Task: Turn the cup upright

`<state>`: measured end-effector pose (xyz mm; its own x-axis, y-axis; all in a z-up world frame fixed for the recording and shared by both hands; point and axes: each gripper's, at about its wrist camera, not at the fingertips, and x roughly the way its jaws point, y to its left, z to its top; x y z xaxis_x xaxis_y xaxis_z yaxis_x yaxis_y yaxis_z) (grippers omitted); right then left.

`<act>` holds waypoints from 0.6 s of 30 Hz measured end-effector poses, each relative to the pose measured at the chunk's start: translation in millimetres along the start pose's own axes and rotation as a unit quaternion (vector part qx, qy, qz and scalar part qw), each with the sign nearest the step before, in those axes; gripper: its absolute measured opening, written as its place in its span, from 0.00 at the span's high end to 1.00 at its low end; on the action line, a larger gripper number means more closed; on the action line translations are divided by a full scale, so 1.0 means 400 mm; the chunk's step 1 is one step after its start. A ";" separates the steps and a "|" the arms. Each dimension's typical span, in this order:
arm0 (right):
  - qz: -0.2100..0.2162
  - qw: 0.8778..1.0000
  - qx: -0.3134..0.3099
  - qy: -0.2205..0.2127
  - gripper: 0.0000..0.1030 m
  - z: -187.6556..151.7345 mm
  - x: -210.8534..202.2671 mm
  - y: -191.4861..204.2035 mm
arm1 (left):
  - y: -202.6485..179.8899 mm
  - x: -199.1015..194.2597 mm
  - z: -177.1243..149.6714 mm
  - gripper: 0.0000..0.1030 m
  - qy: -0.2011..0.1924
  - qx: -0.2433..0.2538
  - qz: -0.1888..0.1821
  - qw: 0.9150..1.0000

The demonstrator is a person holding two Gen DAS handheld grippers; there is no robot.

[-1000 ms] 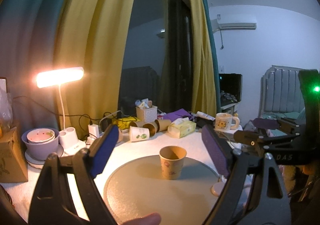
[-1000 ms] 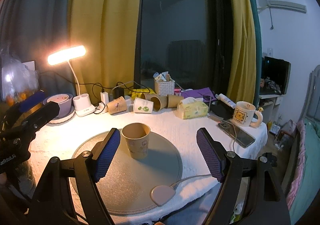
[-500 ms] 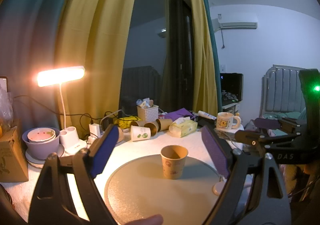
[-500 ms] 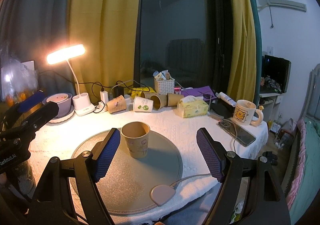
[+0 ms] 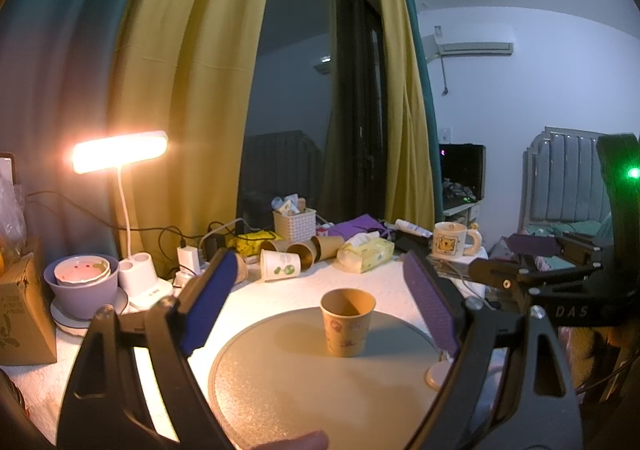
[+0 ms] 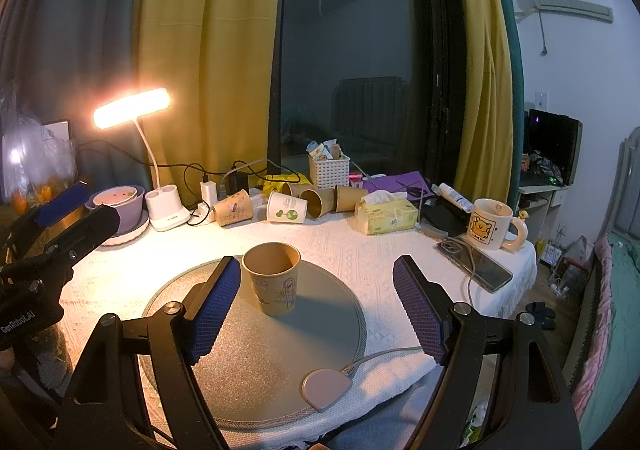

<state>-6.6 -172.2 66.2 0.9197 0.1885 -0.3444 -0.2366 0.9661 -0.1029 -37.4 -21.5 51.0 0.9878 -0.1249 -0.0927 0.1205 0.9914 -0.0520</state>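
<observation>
Cup first: the small brown paper cup with the printed drawing (image 5: 347, 323) is standing mouth-up on the round grey speckled mat (image 5: 280, 390), so as far as I can judge the flip is basically done.

Left wrist view: the left tongs (image 5: 320, 306) are spread wide and gripping nothing. The cup sits out ahead of them, between the two blue-padded fingers (image 5: 208, 302) but well clear of both pads. Compared with a second ago it sits a touch higher and further off in this view, so the left tongs look to be backing away slowly. Over on the right edge you can see the right tongs (image 5: 532, 250) side-on, also not touching the cup.

Right wrist view: the right tongs (image 6: 316, 306) are released too, jaws wide apart, nothing between the pads. The same cup (image 6: 274, 277) stands just ahead of the left-hand pad (image 6: 212, 314), near it, with no contact that I can make out. The view has dropped very slightly versus the earlier frames, otherwise nothing has really moved. The left tongs (image 6: 60, 218) poke in from the left side, apart from the cup.

My read: both are letting go and retreating, and the cup stays put on its base.
</observation>
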 end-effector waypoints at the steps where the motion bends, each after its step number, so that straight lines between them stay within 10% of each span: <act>1: 0.000 1.000 0.000 0.000 0.21 0.000 0.000 0.000 | 0.000 0.000 0.000 0.16 0.000 0.000 0.000 1.000; 18: 0.001 1.000 0.001 0.002 0.21 -0.002 0.006 -0.002 | -0.001 0.001 -0.001 0.16 0.001 0.001 0.000 1.000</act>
<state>-4.5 -172.7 64.8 0.9179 0.1900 -0.3485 -0.2382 0.9660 -0.1007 -37.0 -21.9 50.6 0.9877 -0.1246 -0.0946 0.1202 0.9915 -0.0505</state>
